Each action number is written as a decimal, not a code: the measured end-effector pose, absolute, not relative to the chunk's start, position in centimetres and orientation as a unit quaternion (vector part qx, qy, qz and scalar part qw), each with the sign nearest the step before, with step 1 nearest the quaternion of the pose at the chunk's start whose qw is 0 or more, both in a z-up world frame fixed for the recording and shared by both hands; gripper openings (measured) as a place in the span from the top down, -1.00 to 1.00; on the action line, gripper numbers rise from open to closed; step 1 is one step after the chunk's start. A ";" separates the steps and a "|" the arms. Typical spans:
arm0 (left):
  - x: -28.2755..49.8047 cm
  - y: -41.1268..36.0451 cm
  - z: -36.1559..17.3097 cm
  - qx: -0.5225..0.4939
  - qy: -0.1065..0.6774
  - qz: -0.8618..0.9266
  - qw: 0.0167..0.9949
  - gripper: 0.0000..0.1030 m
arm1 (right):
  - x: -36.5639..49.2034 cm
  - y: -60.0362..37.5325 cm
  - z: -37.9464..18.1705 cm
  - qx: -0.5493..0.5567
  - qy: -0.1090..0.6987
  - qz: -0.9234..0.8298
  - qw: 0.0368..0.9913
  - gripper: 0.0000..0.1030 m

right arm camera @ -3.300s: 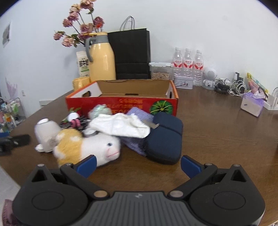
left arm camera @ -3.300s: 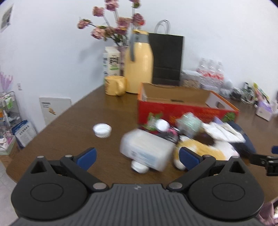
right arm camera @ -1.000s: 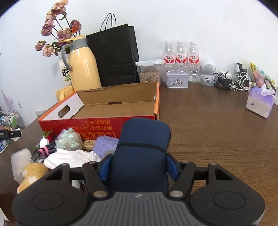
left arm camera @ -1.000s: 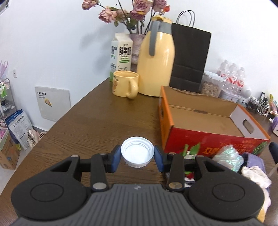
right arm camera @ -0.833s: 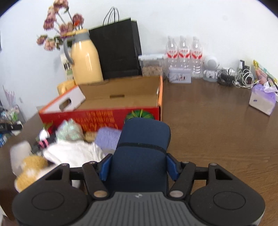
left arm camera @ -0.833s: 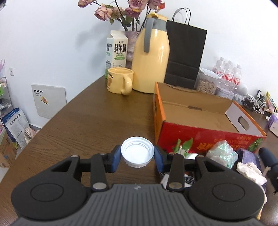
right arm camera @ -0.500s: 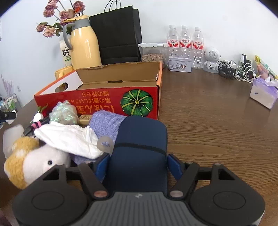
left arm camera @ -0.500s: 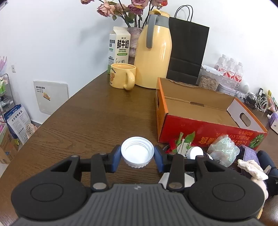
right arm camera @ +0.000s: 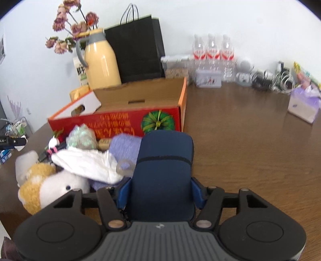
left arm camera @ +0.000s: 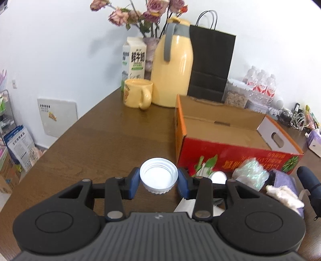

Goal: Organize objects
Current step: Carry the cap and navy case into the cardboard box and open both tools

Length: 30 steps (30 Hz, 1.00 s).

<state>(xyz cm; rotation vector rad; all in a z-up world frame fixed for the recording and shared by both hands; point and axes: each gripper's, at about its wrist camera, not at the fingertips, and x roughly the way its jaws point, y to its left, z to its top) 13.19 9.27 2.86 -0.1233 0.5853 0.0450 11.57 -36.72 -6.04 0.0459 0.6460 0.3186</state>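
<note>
Left hand-held gripper (left arm camera: 158,182): I have its blue pads pinching a white lid (left arm camera: 158,178) from both sides, open side up, lifted clear of the counter (left arm camera: 112,138)
Right hand-held gripper (right arm camera: 161,190): I see its pads pressed against the sides of a navy zip case (right arm camera: 163,172), which juts forward from between them toward the box
Counter: brown wood, carrying everything I can see
Cardboard box (right arm camera: 138,104): red-sided, orange-rimmed, open on top; I see bare brown cardboard inside, and the pile lies just in front of its red wall
Black paper bag (left arm camera: 210,66): upright against the wall, behind the box
Yellow thermos jug (left arm camera: 172,72): just beside the bag, with a milk carton (left arm camera: 134,60) and a vase of dried roses (left arm camera: 144,14) behind it
Yellow mug (left arm camera: 137,96): in front of the jug, handle turned my way
Plush toy (right arm camera: 50,186): white and tan, nearest piece of the pile in the right view
White cloth (right arm camera: 88,164): draped over a lilac knit piece (right arm camera: 126,146), touching the case's left side
Iridescent wrapper ball (right arm camera: 81,137): near the box's red wall
Water bottles (right arm camera: 212,52): three, at the far wall, well apart from the pile
</note>
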 end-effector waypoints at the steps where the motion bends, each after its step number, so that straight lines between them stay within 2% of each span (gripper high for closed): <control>1: 13.3 9.0 3.1 -0.058 0.285 0.019 0.957 0.21 | 11.5 -36.9 -5.6 0.023 0.309 0.155 0.938 -0.16; 8: 15.5 6.5 6.0 -0.035 0.253 -0.007 0.967 0.21 | 13.3 -36.1 -1.6 0.007 0.253 0.161 0.954 -0.16; 13: 19.9 4.2 8.1 -0.034 0.249 -0.029 0.968 0.21 | 17.6 -33.6 1.0 0.004 0.232 0.166 0.959 -0.16; 17: 24.6 1.9 8.4 -0.016 0.274 -0.028 0.961 0.21 | 22.7 -31.1 1.4 -0.003 0.252 0.159 0.955 -0.16; 22: 29.4 -0.5 6.0 0.007 0.326 -0.014 0.945 0.21 | 28.1 -28.2 -1.1 -0.028 0.306 0.137 0.942 -0.16; 30: 32.8 -2.1 1.9 0.045 0.393 0.007 0.918 0.20 | 30.4 -25.6 -4.7 -0.067 0.354 0.123 0.925 -0.17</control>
